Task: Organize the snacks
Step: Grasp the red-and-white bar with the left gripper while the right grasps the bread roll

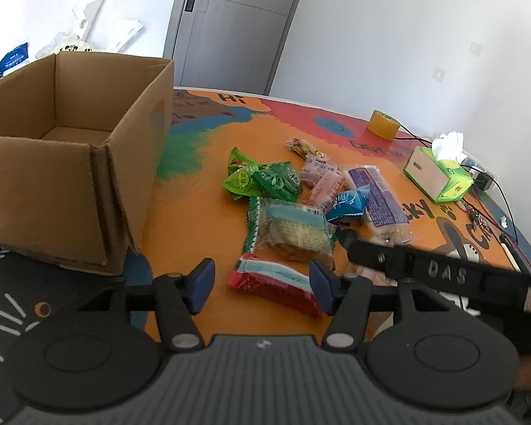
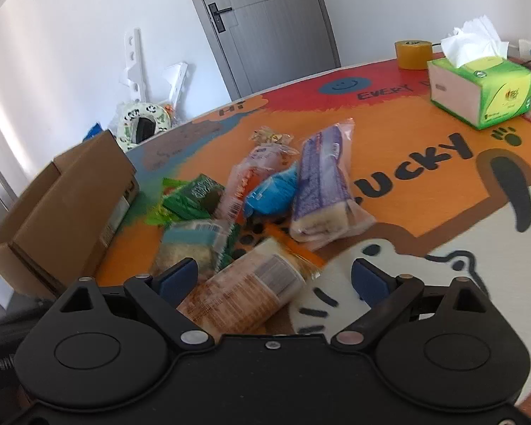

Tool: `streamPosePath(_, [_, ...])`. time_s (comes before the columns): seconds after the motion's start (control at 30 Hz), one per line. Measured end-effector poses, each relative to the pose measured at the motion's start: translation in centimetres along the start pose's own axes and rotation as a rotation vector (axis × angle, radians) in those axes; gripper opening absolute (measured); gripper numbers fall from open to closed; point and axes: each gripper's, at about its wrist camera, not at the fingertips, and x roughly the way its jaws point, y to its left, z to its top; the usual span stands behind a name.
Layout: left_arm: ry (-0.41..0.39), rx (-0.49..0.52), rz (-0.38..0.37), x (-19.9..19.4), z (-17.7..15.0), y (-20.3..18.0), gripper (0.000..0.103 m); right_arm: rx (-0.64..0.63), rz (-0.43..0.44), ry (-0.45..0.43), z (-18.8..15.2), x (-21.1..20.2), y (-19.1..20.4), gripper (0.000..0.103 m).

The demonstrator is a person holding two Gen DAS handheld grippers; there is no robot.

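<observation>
The box (image 1: 63,163) is standing open at the left of the table (image 1: 201,212), and what shows of its inside is bare cardboard; the near part of the floor is hidden by the front wall, so I cannot rule out a packet lying there. By that showing, the sorting is barely begun, if at all.

The snacks are lying in a loose heap just right of the box, all on the table. Nearest the box are the green packets (image 1: 262,179); beside them a pink packet (image 1: 320,173), a blue packet (image 1: 348,203) and a long purple pack (image 1: 380,198). A clear cake pack (image 1: 293,233) is lying in front, and a red packet (image 1: 276,283) nearest the camera.

The left gripper (image 1: 262,283) is standing about half open astride the red packet. Its right pad looks to be touching the packet's end, while the left pad is standing clear, so nothing is gripped.

The right gripper (image 2: 274,279) is gaping wide over a brown biscuit pack (image 2: 244,297), which is lying partly between the jaws, with a gap showing at the right pad; nothing is held.

A tissue box (image 1: 439,173) and tape roll (image 1: 384,124) are sitting well apart from the heap.

Every visible packet is awaiting transfer; in my judgement, the whole job is remaining.
</observation>
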Motion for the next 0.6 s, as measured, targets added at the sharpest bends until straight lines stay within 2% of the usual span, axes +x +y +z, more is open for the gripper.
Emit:
streamPosePath(0.2, [-0.007,-0.015,0.039,1.1,0.1,-0.4,0.060,-0.029,-0.026,0.005,-0.6,-1.1,-0.5,0.090])
streamPosePath(0.4, [-0.004,-0.020,0.079,2.0,0.1,-1.1,0.071,-0.034,-0.014,0.006,-0.8,-1.9,-1.2,0.075])
streamPosePath(0.47, [0.001,-0.003,0.089,2.3,0.0,-1.5,0.078,-0.020,-0.008,0.009,-0.7,-2.1,-1.6,0.071])
streamPosePath(0.6, [0.003,0.067,0.127,2.6,-0.4,-2.5,0.080,-0.016,-0.002,0.006,-1.0,-2.4,-1.9,0.071])
